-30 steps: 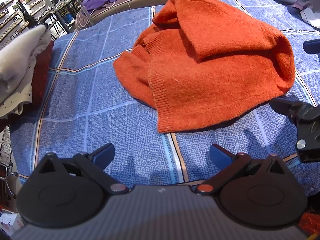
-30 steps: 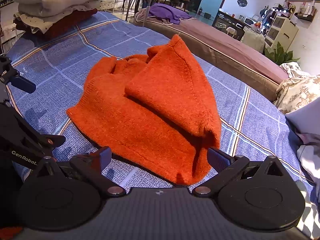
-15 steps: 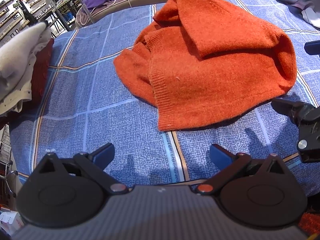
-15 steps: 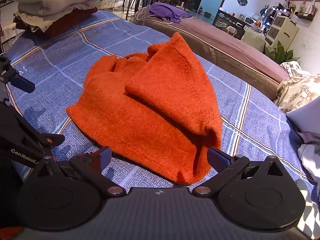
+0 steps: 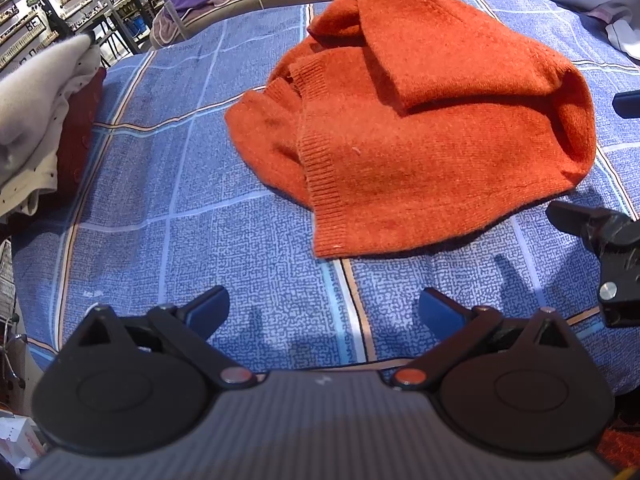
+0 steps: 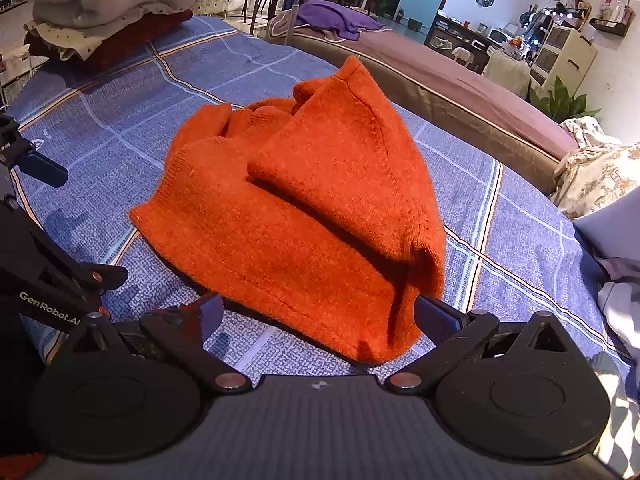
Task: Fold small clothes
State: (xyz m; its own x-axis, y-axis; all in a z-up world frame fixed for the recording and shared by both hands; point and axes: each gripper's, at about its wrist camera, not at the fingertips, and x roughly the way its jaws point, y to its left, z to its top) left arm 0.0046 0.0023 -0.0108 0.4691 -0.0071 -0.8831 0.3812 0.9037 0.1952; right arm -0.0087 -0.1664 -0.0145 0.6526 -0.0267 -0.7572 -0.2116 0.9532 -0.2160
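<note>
An orange knit sweater [image 5: 420,128] lies loosely folded on the blue checked bedspread [image 5: 160,184]; it also shows in the right wrist view [image 6: 304,216]. My left gripper [image 5: 324,308] is open and empty, a short way in front of the sweater's ribbed hem. My right gripper [image 6: 318,314] is open and empty, its fingers either side of the sweater's near edge without gripping it. The right gripper shows at the right edge of the left wrist view [image 5: 600,240].
A stack of folded clothes [image 6: 104,12] sits at the far left of the bed. A purple garment [image 6: 336,20] lies on a brown surface behind. A patterned pillow and pale fabric [image 6: 600,184] lie to the right.
Both grippers have edged slightly closer to the sweater. The sweater has not moved and both stay open.
</note>
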